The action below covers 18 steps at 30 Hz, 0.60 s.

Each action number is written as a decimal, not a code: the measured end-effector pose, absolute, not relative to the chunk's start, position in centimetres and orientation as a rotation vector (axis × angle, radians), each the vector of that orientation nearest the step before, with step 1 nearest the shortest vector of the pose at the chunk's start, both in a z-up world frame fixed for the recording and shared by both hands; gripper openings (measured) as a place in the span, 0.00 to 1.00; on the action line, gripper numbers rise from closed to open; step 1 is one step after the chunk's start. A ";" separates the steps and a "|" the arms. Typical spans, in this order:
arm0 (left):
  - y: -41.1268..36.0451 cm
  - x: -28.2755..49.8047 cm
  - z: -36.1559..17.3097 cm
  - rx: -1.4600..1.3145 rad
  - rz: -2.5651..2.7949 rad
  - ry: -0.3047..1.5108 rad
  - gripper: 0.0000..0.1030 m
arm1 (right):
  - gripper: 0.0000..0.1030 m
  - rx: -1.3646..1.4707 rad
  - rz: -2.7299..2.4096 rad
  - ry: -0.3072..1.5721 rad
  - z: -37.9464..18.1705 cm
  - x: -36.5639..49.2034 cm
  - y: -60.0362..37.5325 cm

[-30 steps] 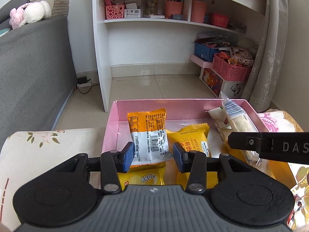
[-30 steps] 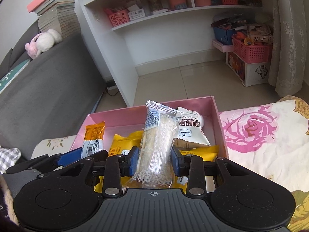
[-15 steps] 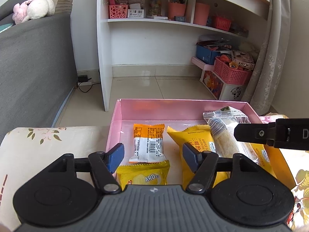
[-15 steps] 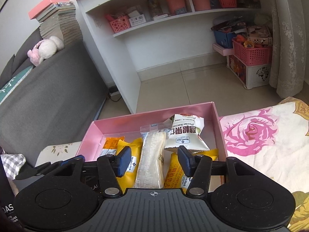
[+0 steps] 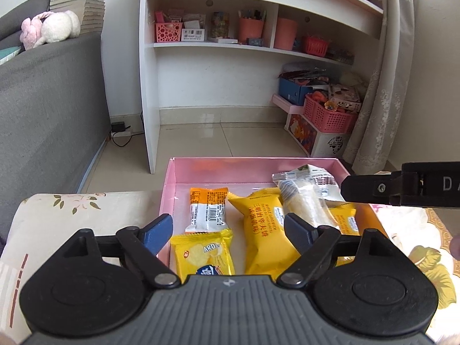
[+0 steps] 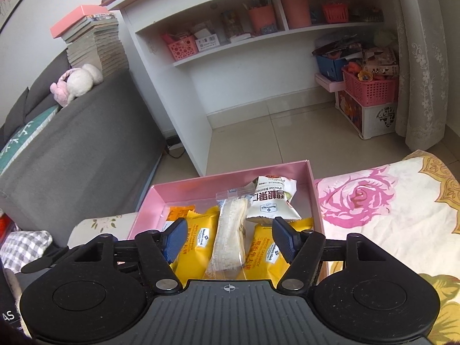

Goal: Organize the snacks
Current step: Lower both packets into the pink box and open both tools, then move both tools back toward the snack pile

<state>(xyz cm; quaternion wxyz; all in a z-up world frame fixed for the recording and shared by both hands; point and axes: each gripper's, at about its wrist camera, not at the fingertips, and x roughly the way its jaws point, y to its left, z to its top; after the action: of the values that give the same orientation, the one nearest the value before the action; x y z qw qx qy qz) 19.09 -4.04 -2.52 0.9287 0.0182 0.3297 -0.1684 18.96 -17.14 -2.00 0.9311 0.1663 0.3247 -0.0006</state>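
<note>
A pink box (image 5: 253, 169) holds the snacks. In the left wrist view an orange-and-white packet (image 5: 207, 212) lies flat at its left, a yellow chip packet (image 5: 202, 254) in front of it, and a yellow wafer packet (image 5: 263, 230) beside it. My left gripper (image 5: 227, 224) hangs above them, jaws opening, pads touching nothing. In the right wrist view a clear-wrapped cake bar (image 6: 230, 235) lies on yellow packets (image 6: 198, 247), next to a white pecan packet (image 6: 271, 201). My right gripper (image 6: 230, 227) is above the bar, jaws opening, pads off it.
The box (image 6: 230, 176) sits on a floral cloth (image 6: 388, 201) near its far edge. Beyond are a tiled floor, a white shelf unit (image 5: 218, 57) and pink baskets (image 5: 327, 115). A grey sofa (image 5: 43, 109) stands at the left. The right gripper's finger (image 5: 402, 185) crosses the left view's right side.
The left gripper let go of the orange-and-white packet and the right gripper let go of the clear bar. Both now lie in the box. Both grippers widened and drew back and up.
</note>
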 end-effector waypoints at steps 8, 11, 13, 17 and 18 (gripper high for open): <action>-3.8 16.7 -1.6 0.063 -0.356 0.673 0.95 | 0.78 0.339 -0.015 0.649 -0.4 16.2 -17.6; -3.5 15.8 -1.3 0.068 -0.355 0.675 0.97 | 0.81 0.341 -0.024 0.646 0.0 15.2 -17.8; -3.3 15.1 -1.1 0.074 -0.355 0.673 1.00 | 0.84 0.345 -0.026 0.642 0.3 14.5 -17.9; -2.9 13.9 -0.9 0.076 -0.355 0.675 1.00 | 0.87 0.340 -0.027 0.638 0.5 12.9 -17.8; -2.8 13.6 -0.9 0.077 -0.356 0.677 1.00 | 0.87 0.337 -0.027 0.639 0.6 12.7 -17.7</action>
<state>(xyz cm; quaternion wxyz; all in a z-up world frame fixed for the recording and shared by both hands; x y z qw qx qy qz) 13.64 -2.76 -0.87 0.9270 0.0374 0.3304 -0.1734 12.67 -17.74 0.57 0.9355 0.1647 0.3124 -0.0131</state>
